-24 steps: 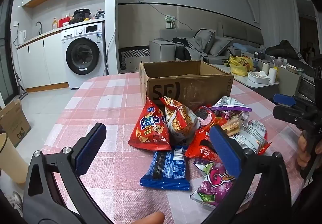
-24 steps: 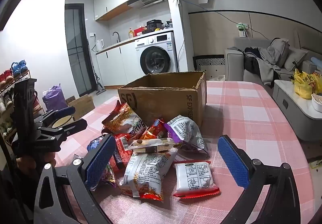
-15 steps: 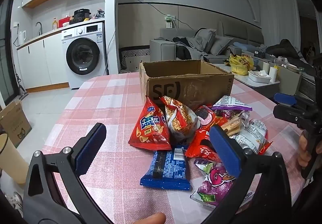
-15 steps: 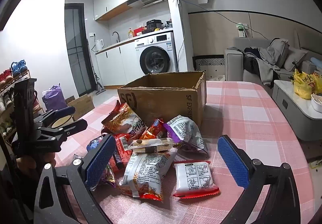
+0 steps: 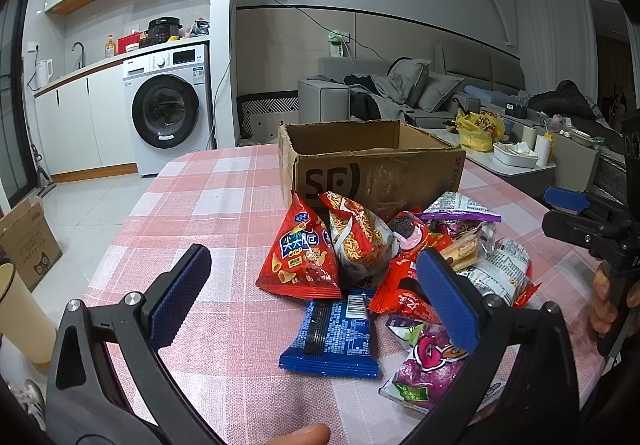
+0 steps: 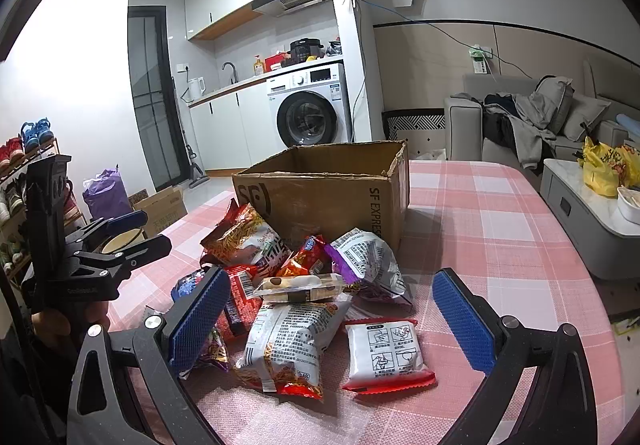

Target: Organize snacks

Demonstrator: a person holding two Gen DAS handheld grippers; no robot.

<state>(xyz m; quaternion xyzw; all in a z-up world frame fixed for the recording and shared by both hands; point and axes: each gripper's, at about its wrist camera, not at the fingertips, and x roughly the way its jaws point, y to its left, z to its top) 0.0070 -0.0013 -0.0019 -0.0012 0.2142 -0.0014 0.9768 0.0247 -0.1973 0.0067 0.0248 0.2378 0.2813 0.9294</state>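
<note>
Nothing looks sorted yet. The snacks (image 5: 384, 277) lie in a loose pile on the checked tablecloth (image 5: 208, 205), just in front of the open cardboard box (image 5: 372, 161), and the part of the box's inside that shows holds nothing. Every pack is left to be moved, judging by this.

The left gripper (image 5: 316, 297) stands fully open and holds nothing; the blue packet (image 5: 334, 329) lies on the cloth between its jaws, untouched. The right gripper (image 6: 332, 321) is just as wide and empty, with the white noodle bag (image 6: 292, 341) and the red-edged sachet (image 6: 386, 353) between its jaws.

The left view alone shows the red triangular chip bag (image 5: 300, 253) at 12 o'clock of the blue packet, and the purple pouch (image 5: 424, 369) at the pile's 5 o'clock. The right view alone shows the sachet and the biscuit bar (image 6: 300, 287) lying across the top of the pile. Each view catches the other gripper at its edge, at 3 o'clock in the left view and 9 o'clock in the right.
</note>
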